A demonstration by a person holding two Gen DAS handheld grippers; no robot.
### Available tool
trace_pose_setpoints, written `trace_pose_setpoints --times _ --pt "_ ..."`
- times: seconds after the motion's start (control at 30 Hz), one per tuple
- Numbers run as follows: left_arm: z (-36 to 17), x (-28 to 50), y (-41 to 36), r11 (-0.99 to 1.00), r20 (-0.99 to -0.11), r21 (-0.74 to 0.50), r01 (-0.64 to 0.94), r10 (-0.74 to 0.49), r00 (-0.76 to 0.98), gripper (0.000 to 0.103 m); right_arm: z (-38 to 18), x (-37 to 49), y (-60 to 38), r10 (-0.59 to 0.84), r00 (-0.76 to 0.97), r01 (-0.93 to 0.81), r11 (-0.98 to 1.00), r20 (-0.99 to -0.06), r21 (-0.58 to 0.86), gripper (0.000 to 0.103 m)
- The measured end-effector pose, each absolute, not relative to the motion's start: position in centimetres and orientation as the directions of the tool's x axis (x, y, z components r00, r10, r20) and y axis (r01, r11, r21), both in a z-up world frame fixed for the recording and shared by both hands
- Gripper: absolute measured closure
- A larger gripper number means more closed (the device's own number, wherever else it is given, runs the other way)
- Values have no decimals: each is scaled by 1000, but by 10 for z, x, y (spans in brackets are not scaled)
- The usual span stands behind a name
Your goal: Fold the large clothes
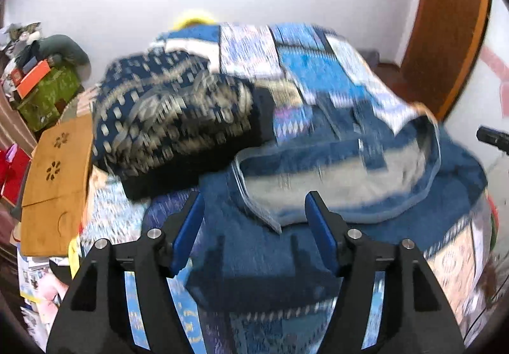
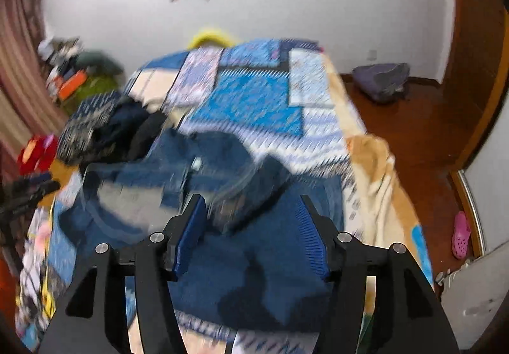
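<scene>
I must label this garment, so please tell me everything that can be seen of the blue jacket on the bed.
The blue jacket looks like thick, soft fabric with a grey lining and pale trim at its edge. It lies spread on the patterned bedspread, partly folded over itself so the lining shows. A dark patterned garment lies at its left edge. Both grippers' jaws stand open above it, gripping nothing. The pictures are blurred.

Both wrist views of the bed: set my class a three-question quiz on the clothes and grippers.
1. True or false: the left gripper grips the blue garment.
2. What lies beside the blue garment, toward the wooden stand? A) the dark patterned clothes B) a pillow C) a towel
3. Fill in: on the floor by the bed lies a pink ____.

Key: 1 false, its jaws are open and empty; 2 A; 3 shoe.
</scene>
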State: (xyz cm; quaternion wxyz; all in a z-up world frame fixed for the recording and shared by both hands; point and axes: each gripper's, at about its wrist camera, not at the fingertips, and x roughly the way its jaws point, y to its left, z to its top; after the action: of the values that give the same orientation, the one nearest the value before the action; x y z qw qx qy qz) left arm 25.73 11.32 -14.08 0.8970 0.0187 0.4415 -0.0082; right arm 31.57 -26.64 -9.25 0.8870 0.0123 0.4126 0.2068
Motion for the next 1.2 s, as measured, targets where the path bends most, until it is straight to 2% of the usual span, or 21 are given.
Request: trace_pose_setpoints --times 0.1,0.2,0.33,0.43,0.5,0.57,0.6,0.67,0.73,0.9,1.2 --pt "-168 250 106 997 -844 18 74 -24 535 38 -117 309 -252 399 480 -412 889 -781 202 47" --pt "-203 255 92 994 -891 26 103 -24 454 39 -143 309 -231 357 414 -450 880 -837 153 47" --pt "-222 279 80 992 -893 51 112 -5 451 38 -164 322 -199 321 374 -508 856 -870 98 47" --pt "-221 312 77 993 -894 32 111 -21 447 38 -173 348 -172 367 271 -527 830 -890 182 47" --pt "-218 333 78 995 -892 59 81 16 451 38 -172 369 -158 382 254 -501 838 -889 217 47" --pt "-205 351 87 998 -867 65 7 53 496 38 -163 390 -156 406 296 -449 858 -864 249 47" --pt "-197 358 94 998 -852 55 -42 69 519 38 -153 401 -160 398 371 -398 885 -839 244 47" --pt "-182 362 105 995 -829 4 -103 61 556 38 -138 413 -168 341 491 -298 931 -802 214 47" --pt "-170 358 115 991 -809 -47 -127 37 586 38 -126 419 -177 337 527 -265 937 -780 226 47" --pt "-148 327 126 987 -777 -73 -141 32 628 38 -112 399 -183 343 546 -309 931 -764 197 47" --pt "-124 263 139 987 -754 -13 -159 94 650 38 -90 339 -176 374 584 -422 898 -721 124 47"
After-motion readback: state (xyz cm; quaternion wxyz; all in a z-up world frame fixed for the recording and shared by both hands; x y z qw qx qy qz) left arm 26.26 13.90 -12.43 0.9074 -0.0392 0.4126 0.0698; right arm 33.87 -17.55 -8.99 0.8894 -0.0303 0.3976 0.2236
